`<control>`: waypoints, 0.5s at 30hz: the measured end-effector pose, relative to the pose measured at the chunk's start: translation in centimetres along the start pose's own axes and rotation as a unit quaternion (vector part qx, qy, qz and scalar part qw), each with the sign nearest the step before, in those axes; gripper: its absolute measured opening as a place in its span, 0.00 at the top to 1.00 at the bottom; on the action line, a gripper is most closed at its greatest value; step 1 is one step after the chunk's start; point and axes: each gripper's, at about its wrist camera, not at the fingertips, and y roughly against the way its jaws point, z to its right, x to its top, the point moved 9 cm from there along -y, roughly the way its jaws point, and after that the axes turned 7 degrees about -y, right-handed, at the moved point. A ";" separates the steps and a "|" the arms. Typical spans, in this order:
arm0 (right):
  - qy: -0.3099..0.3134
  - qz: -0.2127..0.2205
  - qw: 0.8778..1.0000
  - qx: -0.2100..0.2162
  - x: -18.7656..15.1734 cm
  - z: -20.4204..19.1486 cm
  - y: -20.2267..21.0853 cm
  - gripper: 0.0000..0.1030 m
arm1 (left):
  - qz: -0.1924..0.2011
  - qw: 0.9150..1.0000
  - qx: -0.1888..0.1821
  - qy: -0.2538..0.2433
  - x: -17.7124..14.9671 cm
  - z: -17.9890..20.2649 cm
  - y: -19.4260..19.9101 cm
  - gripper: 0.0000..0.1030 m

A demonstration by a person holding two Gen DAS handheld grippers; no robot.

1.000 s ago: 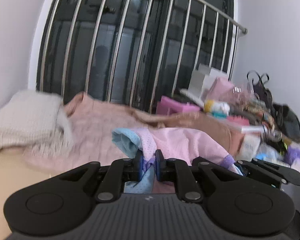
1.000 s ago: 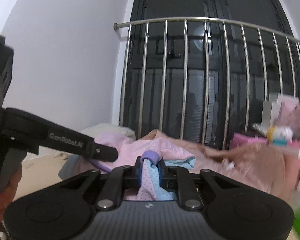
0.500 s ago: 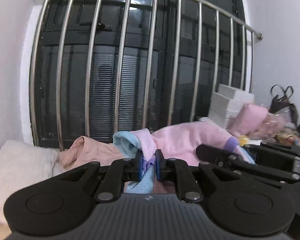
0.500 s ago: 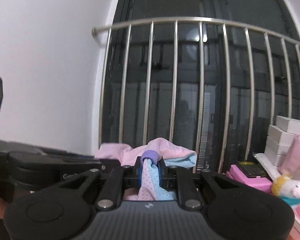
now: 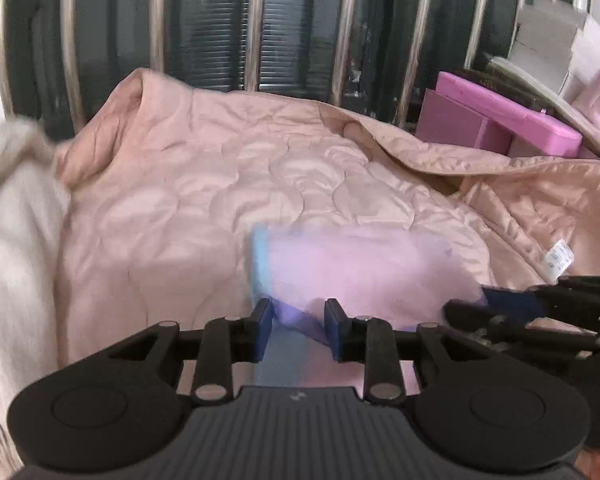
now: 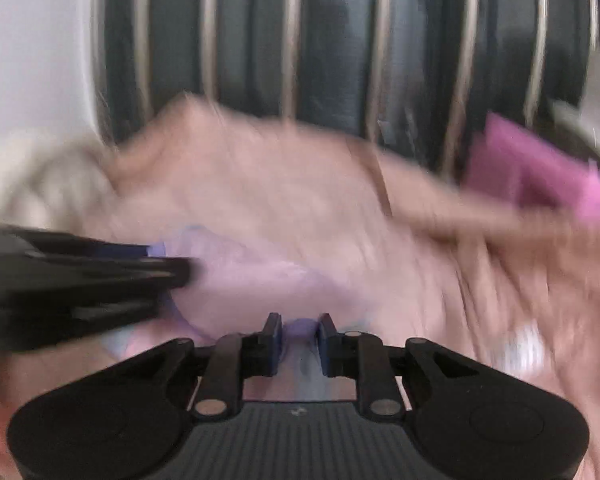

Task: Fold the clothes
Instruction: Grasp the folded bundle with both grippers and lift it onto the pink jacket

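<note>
A small pink garment [image 5: 364,268] with light blue and purple trim lies blurred over the peach quilt [image 5: 220,184]. My left gripper [image 5: 298,322] has its jaws parted, with the garment's purple edge between them. My right gripper [image 6: 299,336] has its jaws slightly apart with purple cloth [image 6: 300,326] between them; the view is heavily blurred. The right gripper shows at the right in the left wrist view [image 5: 540,308]. The left gripper shows at the left in the right wrist view [image 6: 80,276].
A metal railing [image 5: 256,20] before a dark window runs behind the bed. A white knitted blanket [image 5: 12,216] lies on the left. Pink boxes [image 5: 496,124] and white boxes [image 5: 556,40] stand at the back right.
Both grippers swung down from raised toward the quilt with the garment. Both jaws have widened from a tight pinch; the garment now spreads low over the quilt.
</note>
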 end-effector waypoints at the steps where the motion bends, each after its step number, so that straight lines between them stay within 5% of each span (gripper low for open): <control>1: -0.004 0.009 1.000 0.004 -0.1 0.5 0.6 0.78 | 0.017 0.999 0.002 0.029 0.1 -0.9 0.6 0.58; 3: -0.031 0.040 0.999 0.014 1.0 1.4 2.3 0.68 | 0.051 0.995 0.007 0.088 0.3 -2.7 2.0 0.54; 5: -0.054 0.052 0.997 0.019 2.0 2.0 2.6 0.69 | 0.023 0.997 0.001 0.074 -0.6 -2.0 1.1 0.55; 8: -0.055 0.008 0.998 0.010 0.9 1.9 0.2 0.75 | -0.017 0.999 0.001 0.034 -2.1 -0.4 -0.2 0.67; 11: -0.050 -0.013 0.999 -0.010 -1.1 1.9 -0.4 0.78 | 0.005 1.000 0.018 0.007 -2.4 0.2 1.6 0.65; 15: -0.061 0.039 0.997 -0.011 0.1 1.8 5.1 0.74 | 0.032 0.998 0.051 0.010 -2.0 -0.5 6.5 0.55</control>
